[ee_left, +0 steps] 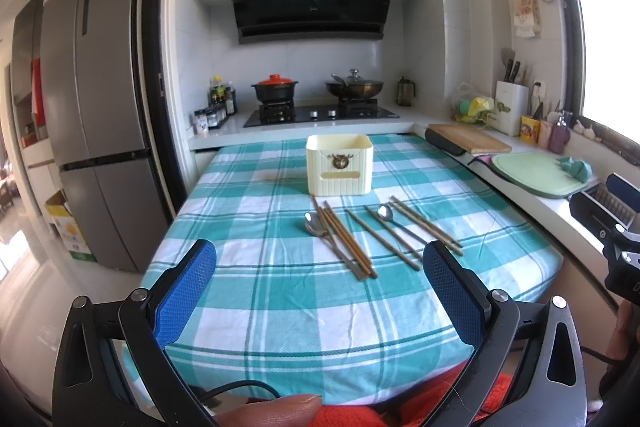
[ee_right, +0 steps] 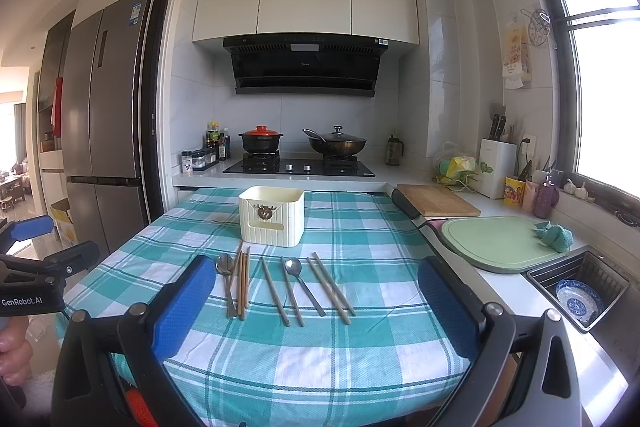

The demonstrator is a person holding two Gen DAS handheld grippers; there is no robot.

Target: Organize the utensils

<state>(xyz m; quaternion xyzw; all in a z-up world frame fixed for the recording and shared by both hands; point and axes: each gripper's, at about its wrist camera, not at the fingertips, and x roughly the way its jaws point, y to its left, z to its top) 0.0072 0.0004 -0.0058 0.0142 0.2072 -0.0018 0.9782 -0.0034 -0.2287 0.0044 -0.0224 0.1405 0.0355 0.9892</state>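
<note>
Nearest the cameras, the left gripper (ee_left: 320,267) and the right gripper (ee_right: 316,283) are held with jaws spread wide and nothing gripped, short of the utensils and above the checked tablecloth (ee_right: 320,355). No utensil has been lifted, so the task is judged to be at its opening step: an approach to the first piece.

Just in front of the cream holder (ee_right: 272,221), the utensils are laid out in a row. A spoon (ee_right: 225,275) lies beside a bunched set of brown chopsticks (ee_right: 243,281) on the holder's left front; a second spoon (ee_right: 302,285) lies between paler chopsticks (ee_right: 332,287) on its right front. The holder stands upright and appears empty, though its inside is barely seen.

The next move is judged to call for a descent over one thin piece, a closing across its shaft, and a lift toward the holder's open top.

"GenRobot.AI" can be read on the left gripper's body in the right wrist view. Far behind the holder, the writing on the range hood (ee_right: 304,67) is too small to be read surely.
</note>
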